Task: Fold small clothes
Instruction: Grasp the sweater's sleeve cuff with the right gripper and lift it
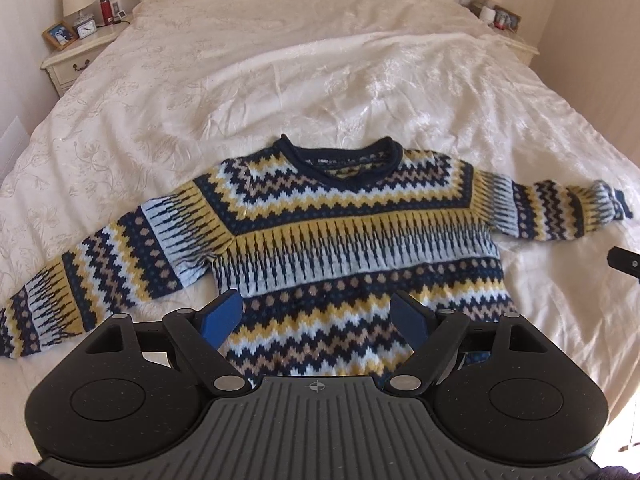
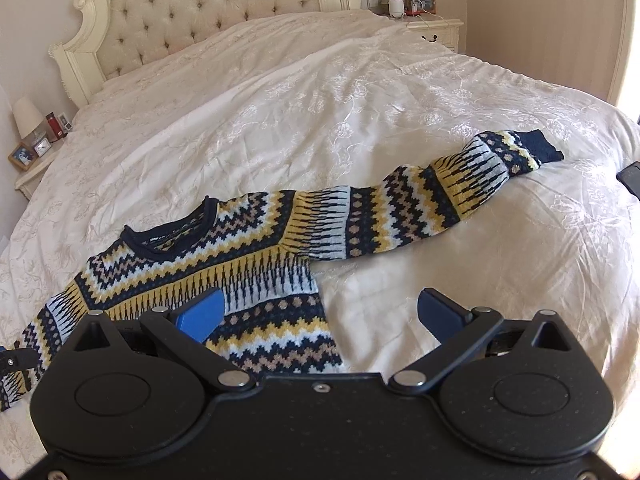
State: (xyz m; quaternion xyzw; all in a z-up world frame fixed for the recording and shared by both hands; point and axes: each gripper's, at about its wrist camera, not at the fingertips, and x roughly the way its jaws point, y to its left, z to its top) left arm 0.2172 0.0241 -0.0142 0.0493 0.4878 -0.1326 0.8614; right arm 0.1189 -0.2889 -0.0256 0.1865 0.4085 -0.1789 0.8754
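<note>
A small knitted sweater [image 1: 340, 232] with navy, yellow, white and tan zigzag bands lies flat, front up, on the bed, collar toward the headboard and both sleeves spread out sideways. My left gripper [image 1: 316, 316] hovers open above the sweater's lower body, nothing between its blue fingers. In the right wrist view the same sweater [image 2: 208, 280] fills the lower left, its right sleeve [image 2: 440, 200] stretching to a navy cuff. My right gripper [image 2: 320, 312] is open over the sweater's lower right edge; one finger is above the knit, the other above bare bedspread.
The cream embroidered bedspread [image 1: 320, 60] covers the bed up to a tufted headboard [image 2: 200, 12]. Nightstands with lamps, a clock and picture frames stand on both sides [image 1: 80, 40] [image 2: 428, 20]. A dark object [image 2: 632, 178] lies at the bed's right edge.
</note>
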